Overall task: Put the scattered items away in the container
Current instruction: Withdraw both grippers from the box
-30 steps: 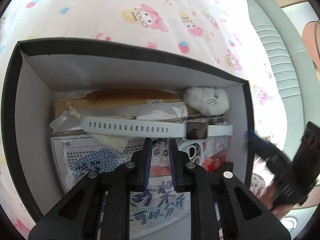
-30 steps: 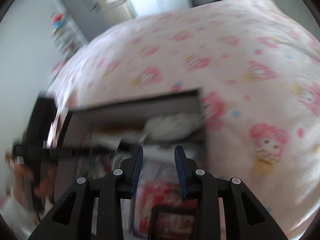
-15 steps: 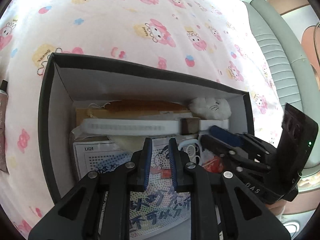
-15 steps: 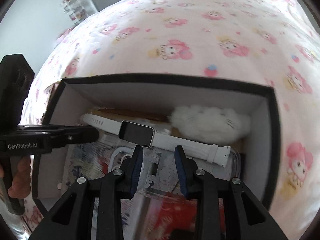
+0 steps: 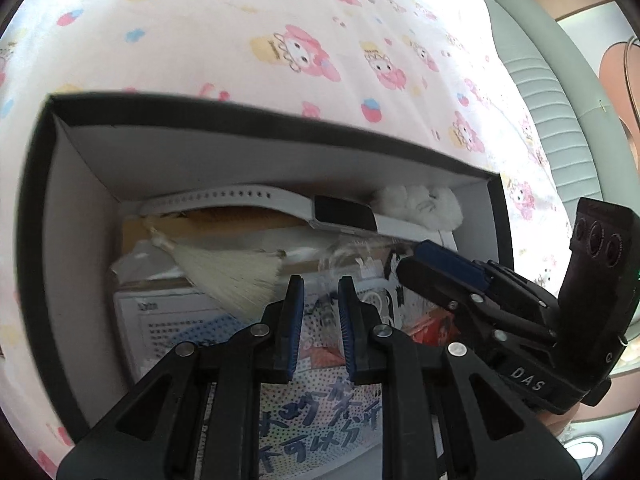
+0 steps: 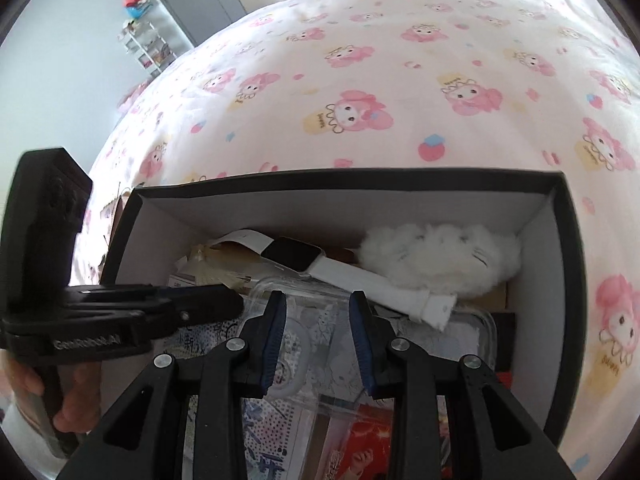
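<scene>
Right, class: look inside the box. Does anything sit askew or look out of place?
Mostly tidy. The white watch lies slanted across the pile in the box, one strap end sticking out over the clear packet beside the fluffy toy. Nothing is spilled or visibly damaged.

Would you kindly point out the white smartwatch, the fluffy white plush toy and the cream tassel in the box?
white smartwatch [image 6: 294, 253]: right wrist view, on its dark screen.
fluffy white plush toy [image 6: 440, 258]: right wrist view, on its furry middle.
cream tassel [image 5: 232, 272]: left wrist view, on its fringe.
</scene>
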Demonstrator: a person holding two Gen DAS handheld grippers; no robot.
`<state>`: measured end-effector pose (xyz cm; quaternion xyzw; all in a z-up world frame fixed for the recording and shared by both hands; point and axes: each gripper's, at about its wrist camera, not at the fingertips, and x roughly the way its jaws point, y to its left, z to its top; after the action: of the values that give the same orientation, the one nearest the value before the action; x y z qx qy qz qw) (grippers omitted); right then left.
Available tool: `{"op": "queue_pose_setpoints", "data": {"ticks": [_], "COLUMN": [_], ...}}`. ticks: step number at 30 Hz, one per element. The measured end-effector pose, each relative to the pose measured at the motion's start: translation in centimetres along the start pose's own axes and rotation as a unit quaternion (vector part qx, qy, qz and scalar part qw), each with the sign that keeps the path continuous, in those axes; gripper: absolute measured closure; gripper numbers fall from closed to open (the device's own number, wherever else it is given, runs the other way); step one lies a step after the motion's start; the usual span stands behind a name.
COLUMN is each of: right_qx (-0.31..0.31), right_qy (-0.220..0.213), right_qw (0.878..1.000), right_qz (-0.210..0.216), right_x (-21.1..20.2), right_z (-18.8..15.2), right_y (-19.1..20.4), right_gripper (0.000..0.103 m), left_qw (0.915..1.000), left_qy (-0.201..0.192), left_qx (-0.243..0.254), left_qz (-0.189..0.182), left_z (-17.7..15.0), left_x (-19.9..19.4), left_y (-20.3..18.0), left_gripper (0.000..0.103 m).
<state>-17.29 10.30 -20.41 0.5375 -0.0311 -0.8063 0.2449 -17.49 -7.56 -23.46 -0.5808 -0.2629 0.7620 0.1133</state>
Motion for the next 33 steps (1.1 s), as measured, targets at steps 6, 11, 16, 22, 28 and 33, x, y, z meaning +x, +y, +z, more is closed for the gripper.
{"op": "queue_pose_setpoints", "data": {"ticks": [6,11,16,22,28,33], "right_qx": [0.015,0.032,0.010,0.012,0.000,0.001], "right_qy": [-0.021,-0.007,-0.015,-0.015,-0.038,-0.063], "right_qw": [1.000,0.999,0.999,1.000,0.999,0.997], "right_qz": [-0.017,-0.016,-0.026,-0.008,-0.038,-0.041], "right_x": [-0.8,0.1,-1.3,-2.6,-4.8,-7.5], "right_z": [0.1,0.8,0.2,-0.9,-2.2,-3.4], "right_y": [-0.9,-1.5,-0.2,1.0,2.6,3.9], "right_gripper": [0.074,0.074,0.074,0.074,0.074,0.074], "left_qw": [0.9998,0.9998,0.9998,0.9995,0.9969,0.9911], "left_qy": [0.014,0.012,0.001,0.016,-0.038,-0.078], "left_qx": [0.005,0.008,0.016,0.026,0.068,0.106], "left_qz": [-0.016,-0.011,-0.014,-0.011,-0.009,-0.020], "left_z": [-0.3,-0.3,0.0,-0.6,-2.6,-4.9], "left_x": [0.6,0.9,0.4,0.9,-3.1,-6.3], "left_y": [-0.5,-0.7,-0.9,-1.5,-4.1,-6.3], "left_gripper": [0.086,0.085,0.085,0.085,0.081,0.072]}}
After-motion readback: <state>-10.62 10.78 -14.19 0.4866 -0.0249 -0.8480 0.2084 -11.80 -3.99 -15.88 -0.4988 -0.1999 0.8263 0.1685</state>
